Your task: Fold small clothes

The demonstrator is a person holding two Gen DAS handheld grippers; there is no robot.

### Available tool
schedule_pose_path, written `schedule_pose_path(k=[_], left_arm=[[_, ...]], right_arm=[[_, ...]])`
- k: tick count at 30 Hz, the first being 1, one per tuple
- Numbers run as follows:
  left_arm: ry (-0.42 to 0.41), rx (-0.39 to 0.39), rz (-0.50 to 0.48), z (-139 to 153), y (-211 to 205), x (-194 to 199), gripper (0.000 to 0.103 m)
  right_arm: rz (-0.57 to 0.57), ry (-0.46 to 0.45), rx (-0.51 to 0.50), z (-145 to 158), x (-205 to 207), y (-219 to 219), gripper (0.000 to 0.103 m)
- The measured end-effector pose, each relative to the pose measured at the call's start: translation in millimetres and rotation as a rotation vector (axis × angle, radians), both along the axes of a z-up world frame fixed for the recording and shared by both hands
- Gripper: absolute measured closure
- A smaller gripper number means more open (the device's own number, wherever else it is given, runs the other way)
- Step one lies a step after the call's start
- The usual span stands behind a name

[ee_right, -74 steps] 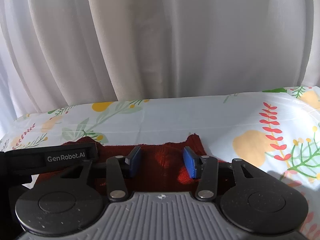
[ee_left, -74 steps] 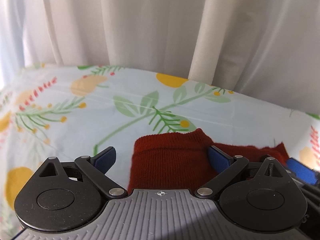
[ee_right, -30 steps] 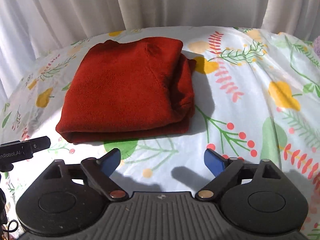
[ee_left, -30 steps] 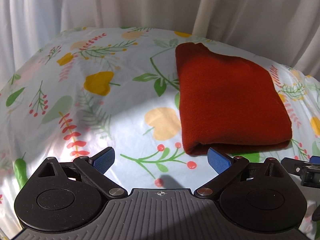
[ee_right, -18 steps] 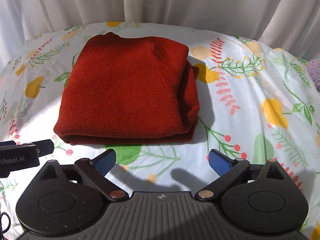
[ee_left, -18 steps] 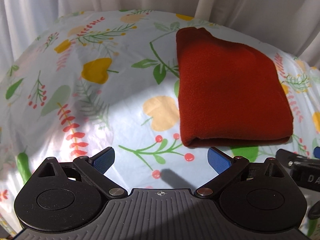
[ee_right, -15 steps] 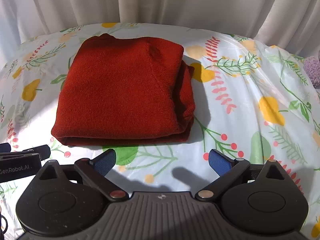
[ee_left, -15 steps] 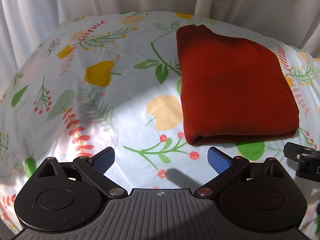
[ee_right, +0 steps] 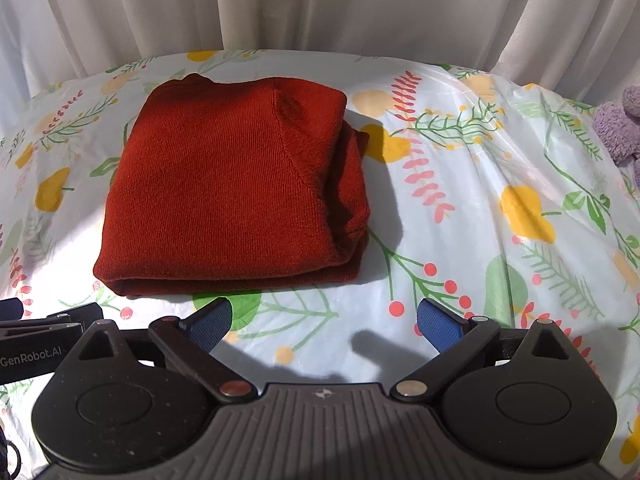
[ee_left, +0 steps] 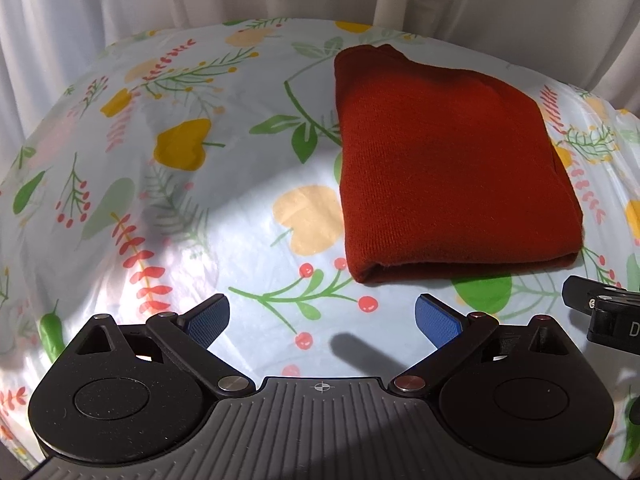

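A rust-red knit garment (ee_left: 448, 176) lies folded into a thick rectangle on the floral tablecloth (ee_left: 168, 208); it also shows in the right wrist view (ee_right: 224, 196), its folded edge toward me. My left gripper (ee_left: 322, 320) is open and empty, held just in front of the garment's near left corner. My right gripper (ee_right: 323, 322) is open and empty, in front of the garment's near right corner. Neither gripper touches the cloth.
White curtains (ee_right: 320, 4) hang close behind the table's far edge. A purple fluffy item (ee_right: 618, 128) lies at the far right. The right gripper's body (ee_left: 608, 320) shows at the right edge of the left wrist view, and the left gripper's body (ee_right: 36, 344) shows beside the right one.
Both grippers let go of the red garment and pulled back toward me, jaws opened wide. Over the last half second they have drifted only slightly.
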State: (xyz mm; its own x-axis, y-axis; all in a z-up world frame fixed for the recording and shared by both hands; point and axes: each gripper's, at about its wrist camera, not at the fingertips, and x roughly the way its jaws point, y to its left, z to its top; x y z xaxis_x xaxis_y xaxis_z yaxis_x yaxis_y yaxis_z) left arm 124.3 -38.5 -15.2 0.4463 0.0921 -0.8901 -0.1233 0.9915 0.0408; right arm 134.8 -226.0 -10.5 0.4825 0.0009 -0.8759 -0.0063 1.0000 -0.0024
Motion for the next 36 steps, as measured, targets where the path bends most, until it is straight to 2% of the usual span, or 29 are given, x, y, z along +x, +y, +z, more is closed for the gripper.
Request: schedule_pose_path(k=[36], left_arm=[[0.017, 0.012, -0.005, -2.3, -2.5, 5.3, 0.001]], right_arm=[[-0.019, -0.009, -0.008, 2.8, 8.0, -7.0, 0.004]])
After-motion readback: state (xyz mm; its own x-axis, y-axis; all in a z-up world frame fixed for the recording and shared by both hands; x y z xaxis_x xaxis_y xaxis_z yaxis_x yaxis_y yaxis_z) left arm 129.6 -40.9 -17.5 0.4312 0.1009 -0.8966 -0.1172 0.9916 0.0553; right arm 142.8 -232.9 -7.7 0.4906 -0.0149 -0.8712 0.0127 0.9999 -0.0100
